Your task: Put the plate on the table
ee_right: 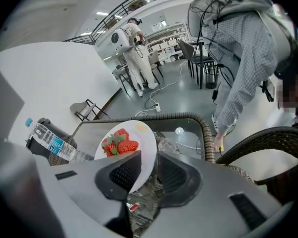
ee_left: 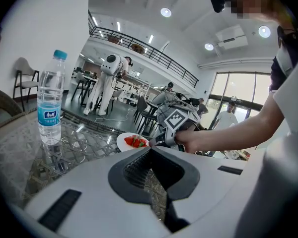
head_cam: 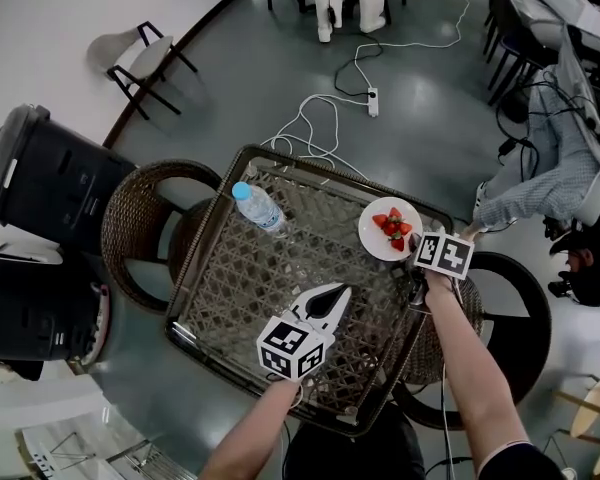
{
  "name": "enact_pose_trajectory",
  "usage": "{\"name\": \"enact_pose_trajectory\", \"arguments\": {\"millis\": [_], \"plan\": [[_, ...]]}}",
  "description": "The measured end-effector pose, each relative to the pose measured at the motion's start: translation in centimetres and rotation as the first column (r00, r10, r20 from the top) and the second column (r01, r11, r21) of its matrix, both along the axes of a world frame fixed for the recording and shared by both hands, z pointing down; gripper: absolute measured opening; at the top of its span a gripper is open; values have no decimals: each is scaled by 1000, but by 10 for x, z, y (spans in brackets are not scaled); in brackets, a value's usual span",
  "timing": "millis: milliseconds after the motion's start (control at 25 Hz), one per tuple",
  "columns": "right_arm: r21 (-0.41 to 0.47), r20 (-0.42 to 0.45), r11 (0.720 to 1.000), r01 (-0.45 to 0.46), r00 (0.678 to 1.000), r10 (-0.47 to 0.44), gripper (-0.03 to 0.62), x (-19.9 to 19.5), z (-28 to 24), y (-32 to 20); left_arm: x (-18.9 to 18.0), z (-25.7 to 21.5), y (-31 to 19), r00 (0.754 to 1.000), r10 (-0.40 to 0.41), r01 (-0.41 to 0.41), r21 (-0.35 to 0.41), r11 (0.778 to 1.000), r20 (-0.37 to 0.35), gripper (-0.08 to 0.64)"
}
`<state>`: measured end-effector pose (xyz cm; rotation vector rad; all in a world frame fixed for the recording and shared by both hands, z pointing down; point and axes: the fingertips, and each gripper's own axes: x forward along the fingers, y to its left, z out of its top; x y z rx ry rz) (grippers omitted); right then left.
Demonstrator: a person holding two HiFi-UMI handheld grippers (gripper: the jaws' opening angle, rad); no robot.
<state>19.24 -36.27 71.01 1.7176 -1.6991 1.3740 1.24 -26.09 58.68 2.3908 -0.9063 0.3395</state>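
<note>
A white plate [head_cam: 372, 234] carrying strawberries [head_cam: 392, 228] is at the far right corner of the glass-topped wicker table [head_cam: 196, 268]. My right gripper [head_cam: 417, 263] is at the plate's near right edge. In the right gripper view the plate [ee_right: 140, 133] has its rim between the jaws, and the gripper [ee_right: 145, 158] is shut on it. I cannot tell whether the plate touches the glass. My left gripper [head_cam: 337, 294] hovers over the middle of the table, shut and empty [ee_left: 151, 152]. From there the plate [ee_left: 123, 142] shows low, beyond the jaws.
A water bottle [head_cam: 258, 208] with a blue cap stands at the table's far left. Wicker chairs sit to the left [head_cam: 140, 223] and right [head_cam: 515, 318]. Black bins [head_cam: 40, 178] stand at the left. A power strip [head_cam: 373, 101] and cables lie beyond. A seated person [head_cam: 565, 168] is at the right.
</note>
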Motion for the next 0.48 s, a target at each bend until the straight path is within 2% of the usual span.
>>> {"name": "enact_pose_trajectory", "arguments": {"millis": [120,240,280,400,480], "plan": [[33,-5,999,-2,1000,2,86,4,-12,-1,0,-5,-1,1000,2,-2,7,1000,-5,6],[128,42,990,56,997,-62,83,-5,-34,3,0,-11,0,1000,6,-6,19,1000,-13,6],[169,53,983,75,995,-85,80,-10,-43,5,0,-13,0,1000,8,-8,23,1000,-16,6],[267,45,956,118,990,-135,9,-19,-71,12,-1,-23,2,1000,12,-11,41,999,-26,6],[326,46,934,144,985,-168,6,-29,-89,18,-3,-30,4,999,15,-13,53,998,-34,6]]}}
